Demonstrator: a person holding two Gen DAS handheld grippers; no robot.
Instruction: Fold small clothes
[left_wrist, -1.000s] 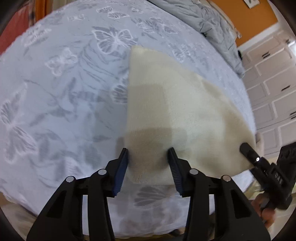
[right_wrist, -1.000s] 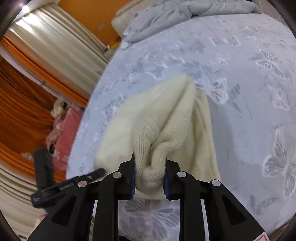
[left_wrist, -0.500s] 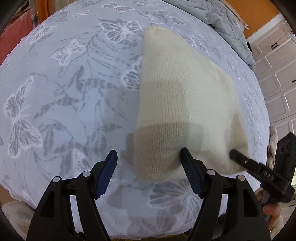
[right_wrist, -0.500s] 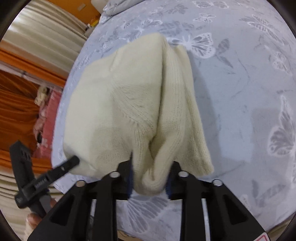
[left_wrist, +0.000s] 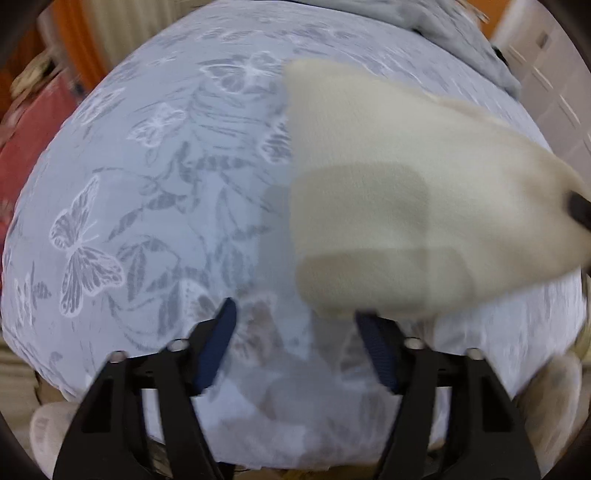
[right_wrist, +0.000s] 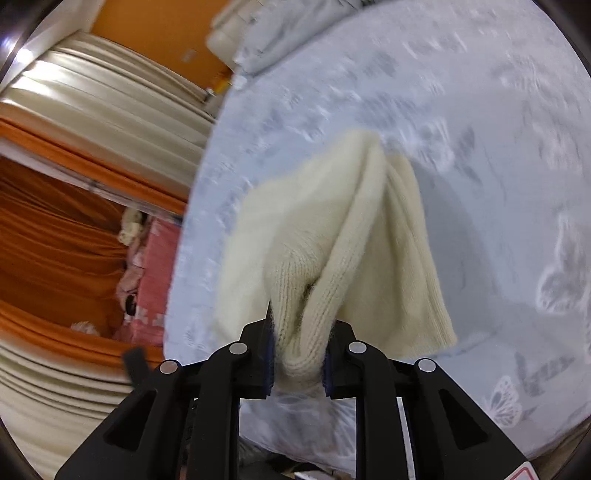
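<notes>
Our right gripper (right_wrist: 298, 354) is clamped on a bunched corner of the cream knitted garment (right_wrist: 332, 251), the ribbed knit squeezed into a thick roll between the two blue-lined pads. From that pinch the cloth fans away from us, its folds hanging slack and its far end lying on the bed. Our left gripper (left_wrist: 295, 325) stands apart with nothing between its pads; its jaws have just been closing a little after a wider spread, yet they grip nothing. The near edge of the same garment (left_wrist: 399, 206) sits just past its right fingertip (left_wrist: 369, 325), and we cannot tell through the blur whether the two touch. In this view the garment lies as a broad wedge, its narrow end pointing away from us and its wide end rising to the right edge, where a dark tip of our right gripper (left_wrist: 580, 210) meets it. Under it all spreads the pale blue bedsheet (left_wrist: 155, 192) printed with white butterflies and grey leaves. Farther off, a grey duvet (right_wrist: 280, 33) is heaped at the head of the bed, and orange and cream curtains (right_wrist: 62, 206) hang beside it, with a pink patterned cloth (right_wrist: 155, 280) at their foot.
</notes>
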